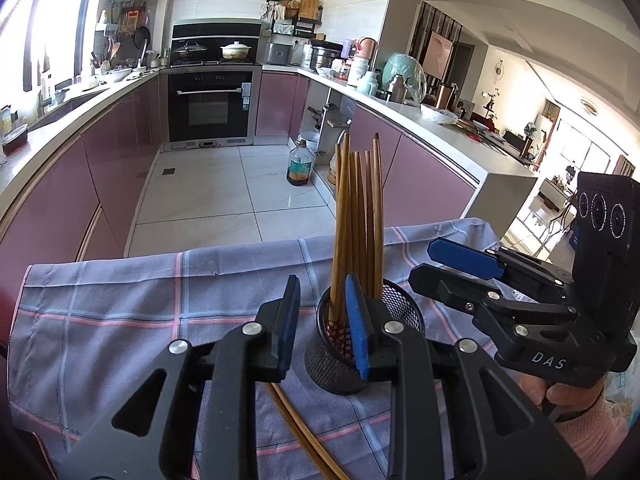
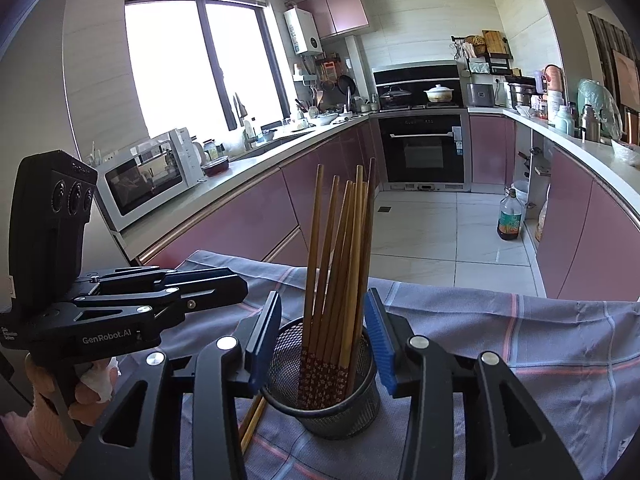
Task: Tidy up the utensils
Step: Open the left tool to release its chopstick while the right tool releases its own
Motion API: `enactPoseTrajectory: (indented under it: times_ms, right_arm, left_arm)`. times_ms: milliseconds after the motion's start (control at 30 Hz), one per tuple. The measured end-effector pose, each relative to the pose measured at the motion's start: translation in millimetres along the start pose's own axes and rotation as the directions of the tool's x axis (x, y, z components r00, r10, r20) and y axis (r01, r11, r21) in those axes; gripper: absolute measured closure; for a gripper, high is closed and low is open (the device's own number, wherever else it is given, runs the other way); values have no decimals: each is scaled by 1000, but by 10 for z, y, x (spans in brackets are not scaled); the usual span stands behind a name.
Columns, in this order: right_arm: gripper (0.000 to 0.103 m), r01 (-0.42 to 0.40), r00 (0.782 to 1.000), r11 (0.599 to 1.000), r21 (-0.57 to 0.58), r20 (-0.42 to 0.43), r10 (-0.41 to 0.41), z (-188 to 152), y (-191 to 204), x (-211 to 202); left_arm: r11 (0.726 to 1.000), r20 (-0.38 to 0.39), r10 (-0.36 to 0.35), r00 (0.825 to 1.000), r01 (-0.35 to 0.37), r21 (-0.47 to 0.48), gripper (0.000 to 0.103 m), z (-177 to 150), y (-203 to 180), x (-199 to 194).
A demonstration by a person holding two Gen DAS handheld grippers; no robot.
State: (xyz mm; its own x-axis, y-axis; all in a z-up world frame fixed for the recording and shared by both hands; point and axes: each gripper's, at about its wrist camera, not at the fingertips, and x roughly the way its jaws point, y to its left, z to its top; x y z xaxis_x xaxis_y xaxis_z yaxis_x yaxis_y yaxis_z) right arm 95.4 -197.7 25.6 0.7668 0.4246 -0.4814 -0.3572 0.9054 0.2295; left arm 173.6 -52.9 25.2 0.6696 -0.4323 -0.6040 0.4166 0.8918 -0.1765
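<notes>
A black mesh holder (image 1: 404, 308) (image 2: 320, 408) stands on the checked cloth with several wooden chopsticks (image 1: 358, 216) (image 2: 340, 264) upright in it. A loose pair of chopsticks (image 1: 304, 436) (image 2: 250, 420) lies on the cloth beside the holder. My left gripper (image 1: 322, 328) is open and empty, its right finger in front of the holder's rim. My right gripper (image 2: 324, 336) is open and empty, its fingers on either side of the holder. The right gripper also shows in the left wrist view (image 1: 460, 264), and the left gripper in the right wrist view (image 2: 224, 284).
The blue-grey checked cloth (image 1: 120, 320) (image 2: 540, 340) covers the table, whose far edge drops to the tiled kitchen floor. An oil bottle (image 1: 299, 164) (image 2: 510, 216) stands on the floor. Pink cabinets and counters line both sides.
</notes>
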Motion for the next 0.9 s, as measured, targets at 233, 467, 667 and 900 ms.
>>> enactPoseTrajectory:
  times_ms: [233, 467, 667, 900]
  right_arm:
    - [55, -18, 1000, 1000, -16, 1, 18, -121, 107, -133]
    - [54, -62, 998, 997, -52, -18, 61, -248, 277, -248]
    - [50, -89, 994, 993, -78, -75, 84, -446, 434, -209]
    - [50, -116, 979, 992, -49, -175, 106, -732, 499, -8]
  left_arm:
    - [998, 25, 55, 998, -55, 3, 66, -208, -6, -156]
    - [996, 30, 95, 995, -94, -9, 62, -404, 46, -292]
    - [992, 0, 127, 992, -127, -28, 62, -607, 146, -345]
    - [986, -63, 151, 987, -155, -61, 62, -899, 303, -293]
